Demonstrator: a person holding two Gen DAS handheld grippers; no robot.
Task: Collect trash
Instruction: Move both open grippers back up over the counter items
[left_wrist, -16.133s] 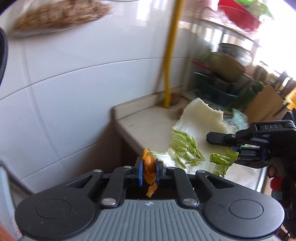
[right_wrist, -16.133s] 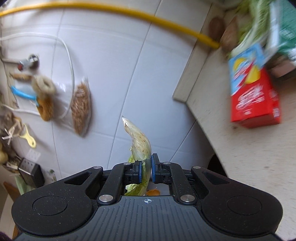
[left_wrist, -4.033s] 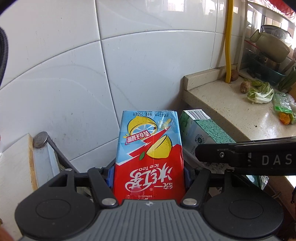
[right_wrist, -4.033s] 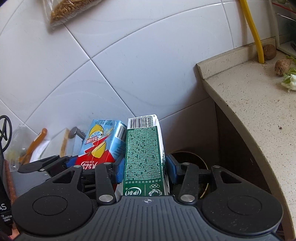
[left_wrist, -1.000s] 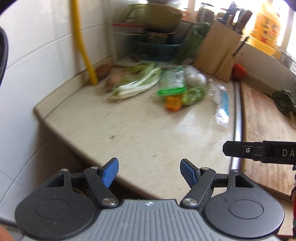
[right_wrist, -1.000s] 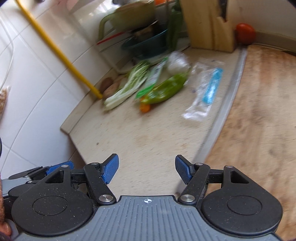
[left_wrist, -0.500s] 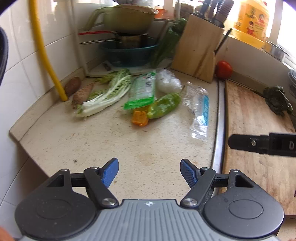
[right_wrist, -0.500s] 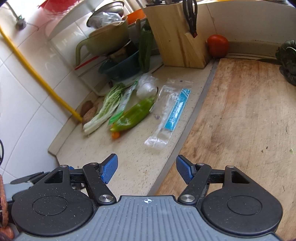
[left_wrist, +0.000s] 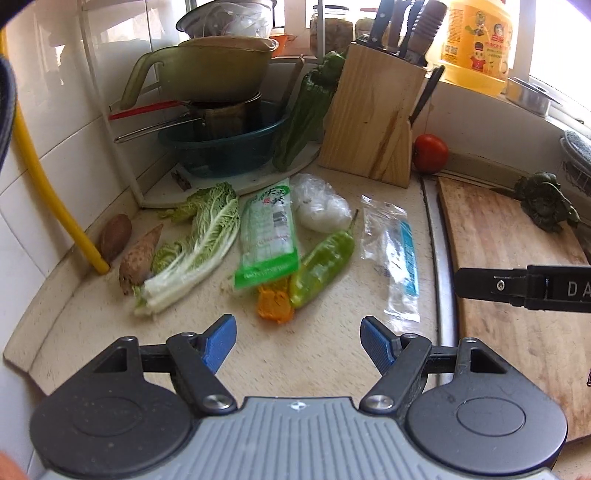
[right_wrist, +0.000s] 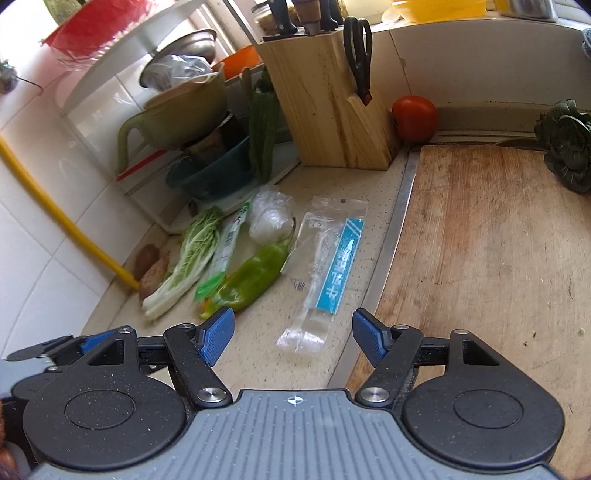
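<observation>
While four seconds ago each tool clamped a drink carton beside the tiled wall, the left gripper (left_wrist: 298, 338) and the right gripper (right_wrist: 293, 334) now hover spread and empty over the speckled counter (left_wrist: 110, 325), closer to the clutter than half a second back. Ahead lie a clear plastic wrapper (right_wrist: 325, 273) with a blue strip, a green noodle packet (left_wrist: 266, 236), an orange scrap (left_wrist: 274, 306) partly under a green pepper (left_wrist: 321, 266), a cabbage leaf (left_wrist: 199, 243) and a crumpled clear bag (left_wrist: 319, 206). What the bag holds is unclear. A knife block (right_wrist: 325, 107), tomato (right_wrist: 414, 118) and cutting board (right_wrist: 491, 236) stand near.
</observation>
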